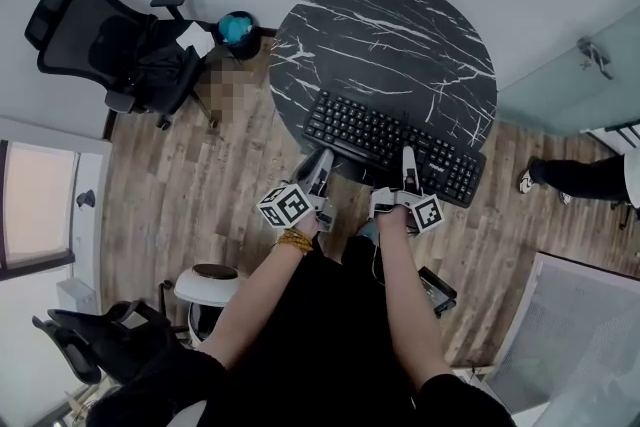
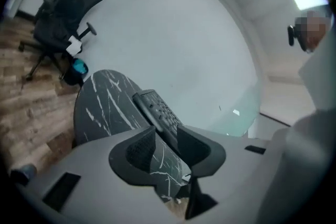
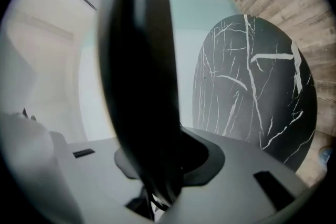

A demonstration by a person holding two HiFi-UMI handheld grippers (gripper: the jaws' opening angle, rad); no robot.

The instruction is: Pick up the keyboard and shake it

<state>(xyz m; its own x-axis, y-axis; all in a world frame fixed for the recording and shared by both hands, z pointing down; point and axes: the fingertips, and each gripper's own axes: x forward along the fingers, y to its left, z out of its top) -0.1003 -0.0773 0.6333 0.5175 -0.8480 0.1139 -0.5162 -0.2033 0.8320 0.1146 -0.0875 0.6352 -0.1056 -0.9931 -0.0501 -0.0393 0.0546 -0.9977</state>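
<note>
The black keyboard (image 1: 395, 147) lies slanted over the near edge of the round black marble table (image 1: 390, 25), its right end past the rim. My left gripper (image 1: 322, 163) is at its near left edge. In the left gripper view the keyboard (image 2: 157, 110) runs along the right finger; the gap of the gripper (image 2: 167, 144) shows only the table (image 2: 100, 107), so it is open. My right gripper (image 1: 408, 163) is at the near right edge. In the right gripper view the keyboard (image 3: 139, 71) fills the frame edge-on, with the gripper (image 3: 157, 160) shut on it.
A black office chair (image 1: 110, 40) and a teal bin (image 1: 237, 28) stand at the back left. A white stool (image 1: 207, 287) and another chair (image 1: 90, 340) are near my left side. A person's legs (image 1: 580, 177) are at the right, by a glass partition.
</note>
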